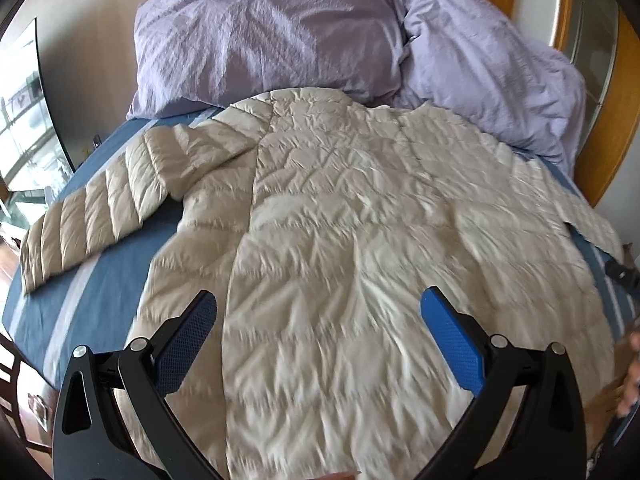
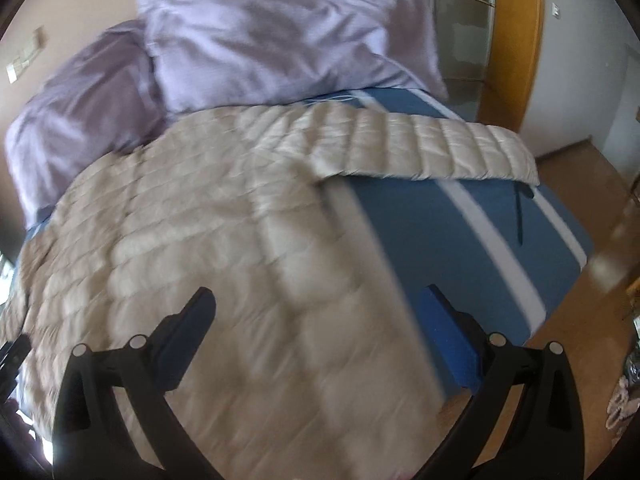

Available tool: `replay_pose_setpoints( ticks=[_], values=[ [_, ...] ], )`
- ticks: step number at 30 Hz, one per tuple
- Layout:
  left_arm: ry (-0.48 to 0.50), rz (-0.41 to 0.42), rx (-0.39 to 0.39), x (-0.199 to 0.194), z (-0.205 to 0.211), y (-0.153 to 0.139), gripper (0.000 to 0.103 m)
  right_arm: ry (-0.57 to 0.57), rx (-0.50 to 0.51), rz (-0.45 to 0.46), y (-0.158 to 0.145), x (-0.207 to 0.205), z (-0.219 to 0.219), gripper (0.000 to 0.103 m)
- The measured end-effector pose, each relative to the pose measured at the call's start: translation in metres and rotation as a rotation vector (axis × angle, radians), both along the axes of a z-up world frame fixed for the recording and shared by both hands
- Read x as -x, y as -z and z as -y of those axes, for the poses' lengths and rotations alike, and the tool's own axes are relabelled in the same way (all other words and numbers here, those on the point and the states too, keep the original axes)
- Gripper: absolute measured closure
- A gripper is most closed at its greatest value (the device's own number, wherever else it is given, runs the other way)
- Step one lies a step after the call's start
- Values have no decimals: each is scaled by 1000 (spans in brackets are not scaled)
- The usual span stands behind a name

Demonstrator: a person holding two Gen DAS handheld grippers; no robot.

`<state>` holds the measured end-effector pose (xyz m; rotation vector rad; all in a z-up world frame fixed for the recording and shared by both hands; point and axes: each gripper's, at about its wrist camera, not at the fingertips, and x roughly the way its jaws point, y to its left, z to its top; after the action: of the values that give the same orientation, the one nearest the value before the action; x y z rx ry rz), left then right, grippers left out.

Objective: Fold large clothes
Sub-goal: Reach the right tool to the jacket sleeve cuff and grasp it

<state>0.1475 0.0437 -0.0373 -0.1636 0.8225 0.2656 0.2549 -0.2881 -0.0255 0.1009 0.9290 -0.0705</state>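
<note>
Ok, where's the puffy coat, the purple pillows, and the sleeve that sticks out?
puffy coat [image 1: 360,240], left wrist view, on the middle of its quilted back.
purple pillows [image 1: 264,36], left wrist view, on the front of the darker left pillow.
sleeve [image 2: 440,148], right wrist view, on the middle of the outstretched sleeve.

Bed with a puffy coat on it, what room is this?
Most likely a bedroom in a home: a bed with a blue striped sheet, two purple pillows at its head, and a coat spread on it.
</note>
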Motion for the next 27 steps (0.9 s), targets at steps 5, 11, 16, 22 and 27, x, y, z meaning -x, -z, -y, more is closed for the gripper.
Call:
replay_pose_setpoints(
  ticks=[5, 11, 16, 22, 27],
  values=[
    [-31, -10, -27, -36, -16, 9, 1, 120, 37, -13, 8, -59, 54, 2],
    [-81, -41, -86, -62, -27, 25, 1, 294, 63, -1, 15, -119, 148, 2],
    [-98, -95, -79, -75, -32, 43, 1, 416, 42, -48, 27, -152, 219, 10],
    [-101, -108, -94, -79, -31, 53, 1, 520, -34, -104, 46, -163, 267, 23],
    [-104, -120, -94, -81, -31, 58, 1, 571, -75, -117, 55, -154, 286, 39]
  ],
)
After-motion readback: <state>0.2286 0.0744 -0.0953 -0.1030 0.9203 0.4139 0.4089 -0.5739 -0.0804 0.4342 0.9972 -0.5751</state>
